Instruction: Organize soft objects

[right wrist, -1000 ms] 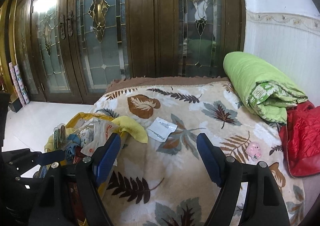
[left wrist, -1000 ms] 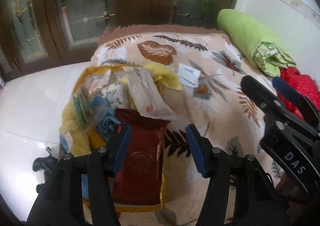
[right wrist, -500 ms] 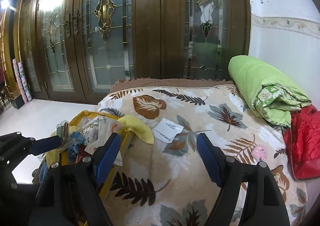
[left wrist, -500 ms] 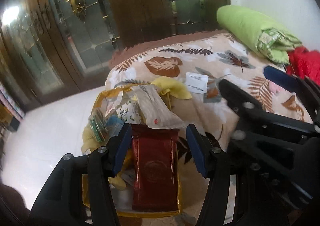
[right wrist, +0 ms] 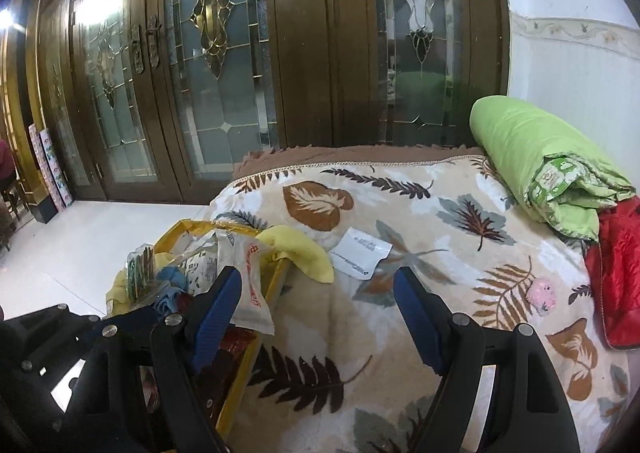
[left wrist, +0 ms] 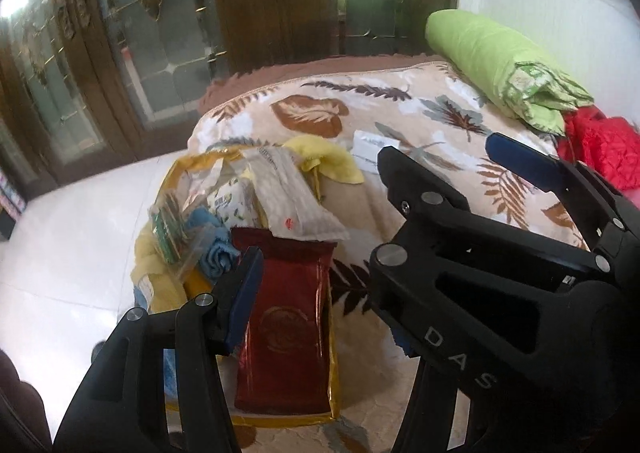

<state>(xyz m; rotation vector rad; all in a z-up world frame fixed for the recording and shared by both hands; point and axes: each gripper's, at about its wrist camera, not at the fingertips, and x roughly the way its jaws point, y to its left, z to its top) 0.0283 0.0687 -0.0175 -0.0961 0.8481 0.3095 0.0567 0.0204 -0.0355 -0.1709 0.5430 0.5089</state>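
A yellow-rimmed open bag (left wrist: 334, 377) lies at the bed's left edge, stuffed with a dark red packet (left wrist: 284, 329), a white striped packet (left wrist: 292, 201), a blue cloth (left wrist: 214, 247) and a yellow cloth (left wrist: 324, 161). The bag also shows in the right wrist view (right wrist: 276, 281). My left gripper (left wrist: 320, 301) is open and empty over the red packet; its right finger is hidden behind the right gripper's body. My right gripper (right wrist: 316, 317) is open and empty above the leaf-print blanket (right wrist: 420, 221), just right of the bag. A small pink soft item (right wrist: 540, 293) lies on the blanket at right.
A white flat packet (right wrist: 360, 251) lies mid-blanket. A rolled green quilt (right wrist: 540, 169) and a red quilted cloth (right wrist: 620, 269) sit against the right wall. Wood and glass doors (right wrist: 248, 73) stand behind. White tiled floor (left wrist: 72, 237) lies left of the bed.
The right gripper has swung across in front of the left camera and now covers the left gripper's right finger. Both stay open and empty. The bag's contents have not moved.
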